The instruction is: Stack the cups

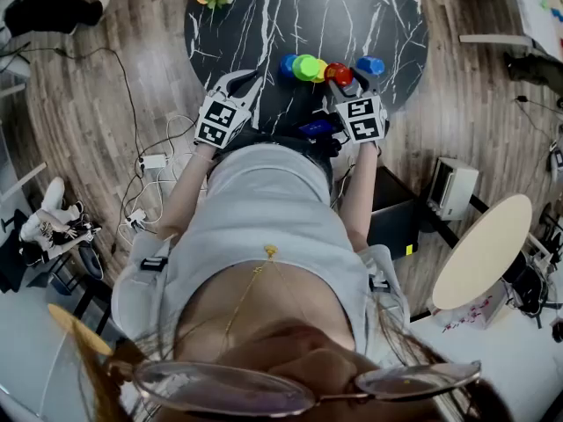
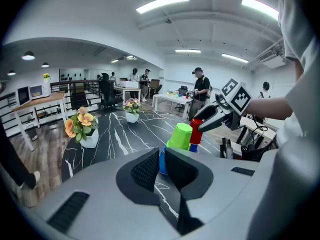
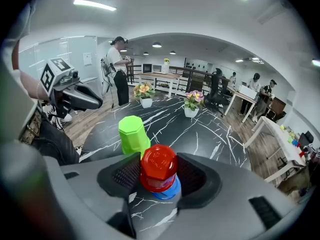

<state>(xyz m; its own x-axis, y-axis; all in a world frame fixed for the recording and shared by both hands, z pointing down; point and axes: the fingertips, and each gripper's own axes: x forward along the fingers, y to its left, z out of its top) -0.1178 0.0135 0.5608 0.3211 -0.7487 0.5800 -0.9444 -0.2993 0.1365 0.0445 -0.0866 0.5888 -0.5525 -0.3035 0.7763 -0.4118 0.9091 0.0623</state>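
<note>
Nearest us, our right claw [image 3: 159,176] grips the red cup [image 3: 158,165] over the blue cup [image 3: 170,190] on the desk [image 3: 200,134], so we judge the stack only begun, the green cup [image 3: 132,134] alongside not yet added, our left claw [image 2: 162,168] closed and empty.

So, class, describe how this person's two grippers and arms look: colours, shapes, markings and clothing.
The left gripper and right gripper are matching smooth grey shells, each with two jaws lined with black textured pads. Each carries a white cube printed with black square markers. The person wears a pale short-sleeved top, leaving the forearms bare.
</note>
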